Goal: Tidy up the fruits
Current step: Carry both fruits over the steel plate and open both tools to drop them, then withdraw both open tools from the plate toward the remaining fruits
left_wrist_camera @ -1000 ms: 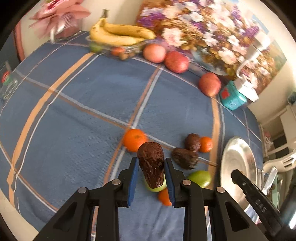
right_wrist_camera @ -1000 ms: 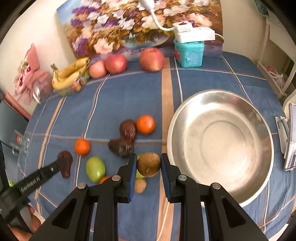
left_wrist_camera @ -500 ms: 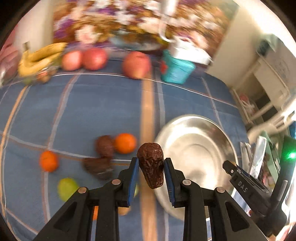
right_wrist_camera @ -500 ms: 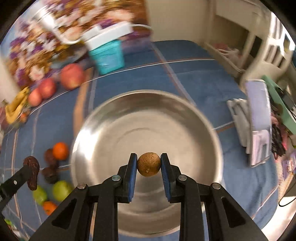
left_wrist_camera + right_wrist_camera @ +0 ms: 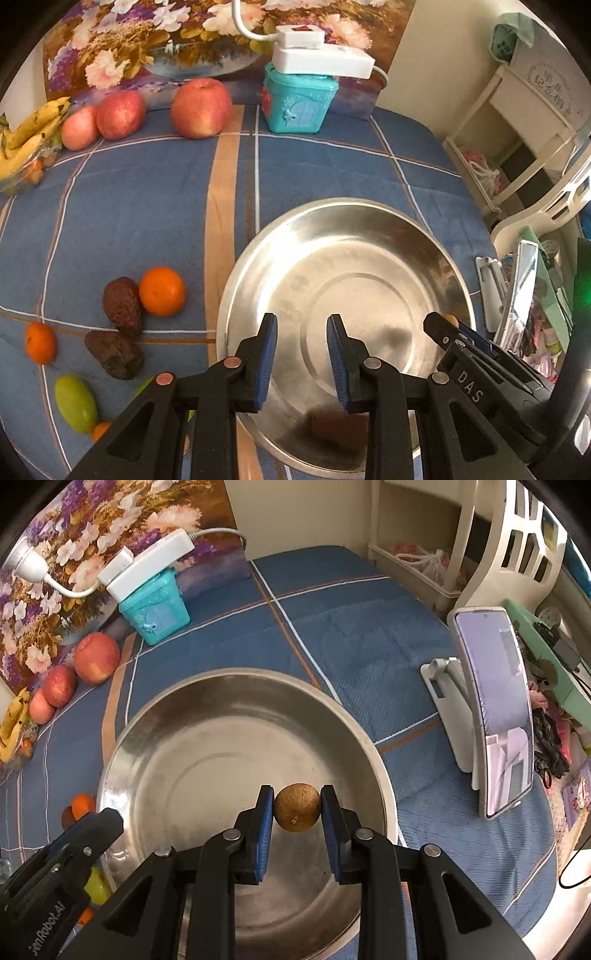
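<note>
Our left tongs (image 5: 302, 325) stand apart over the near side of the steel bowl (image 5: 369, 210) with nothing between the blue pads. Below them a dark brown smudge (image 5: 332, 421) lies on the bowl's floor, too blurred for us to tell a fruit from a reflection. Our right tongs (image 5: 297, 797) are clamped on a round brown fruit (image 5: 297, 808) with a rough, matt skin, held above the bowl's near half. From the left camera only a sliver of that fruit shows behind the black finger. The bowl is wide and shallow, its metal scuffed and dully shining, and our tongs cut off its near rim in both views. On the blue checked cloth of the surface, left of the bowl, we see a smooth orange (image 5: 161, 291) touching a wrinkled dark date (image 5: 122, 306), a second date (image 5: 114, 354) just below it, a smaller orange (image 5: 40, 342) and an oval green fruit (image 5: 75, 402). Another green fruit is mostly hidden behind the left tongs, and a small orange one (image 5: 99, 430) peeps out at the frame's lower edge. Three red apples (image 5: 201, 108) sit at the back, and the bananas (image 5: 29, 129) are cut off by the edge.
</note>
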Action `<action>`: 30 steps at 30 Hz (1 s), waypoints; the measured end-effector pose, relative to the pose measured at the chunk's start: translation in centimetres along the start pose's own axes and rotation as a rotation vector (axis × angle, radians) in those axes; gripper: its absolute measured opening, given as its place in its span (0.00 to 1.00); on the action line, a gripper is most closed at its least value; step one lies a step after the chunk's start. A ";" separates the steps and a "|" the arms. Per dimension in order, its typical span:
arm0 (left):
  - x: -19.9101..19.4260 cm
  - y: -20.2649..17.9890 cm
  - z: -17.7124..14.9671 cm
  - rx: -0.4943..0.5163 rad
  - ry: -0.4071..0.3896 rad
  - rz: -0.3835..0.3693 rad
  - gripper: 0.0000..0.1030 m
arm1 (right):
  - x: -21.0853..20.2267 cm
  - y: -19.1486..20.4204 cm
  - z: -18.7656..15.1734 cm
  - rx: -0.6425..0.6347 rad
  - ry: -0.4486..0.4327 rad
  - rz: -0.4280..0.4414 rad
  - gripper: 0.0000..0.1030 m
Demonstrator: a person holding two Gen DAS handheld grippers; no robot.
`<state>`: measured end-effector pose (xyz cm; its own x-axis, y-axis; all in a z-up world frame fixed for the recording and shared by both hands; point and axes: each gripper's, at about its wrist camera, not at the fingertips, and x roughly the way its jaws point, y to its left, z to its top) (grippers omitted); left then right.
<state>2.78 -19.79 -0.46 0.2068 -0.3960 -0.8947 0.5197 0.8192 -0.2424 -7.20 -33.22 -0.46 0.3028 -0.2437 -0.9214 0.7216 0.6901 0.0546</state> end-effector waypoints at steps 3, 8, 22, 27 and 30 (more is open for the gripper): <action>0.2 0.5 -0.1 -0.017 0.007 0.006 0.30 | 0.2 0.1 -0.1 -0.005 0.011 0.000 0.26; -0.1 1.2 -0.2 -0.028 -0.001 0.024 0.30 | 0.4 0.6 0.0 -0.018 0.019 -0.005 0.33; -1.4 4.4 0.0 -0.067 -0.025 0.162 0.75 | -1.0 1.1 -0.1 -0.042 0.007 -0.008 0.68; -1.4 5.8 0.0 -0.099 -0.026 0.191 0.91 | -0.9 1.4 -0.3 -0.050 0.011 -0.010 0.81; -1.5 6.6 -0.1 -0.113 -0.042 0.219 1.00 | -0.9 1.6 -0.3 -0.056 0.006 -0.005 0.84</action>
<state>5.77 -13.74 -0.73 0.3396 -0.2192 -0.9147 0.3633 0.9276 -0.0874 -6.53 -31.69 0.35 0.2955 -0.2429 -0.9239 0.6868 0.7263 0.0287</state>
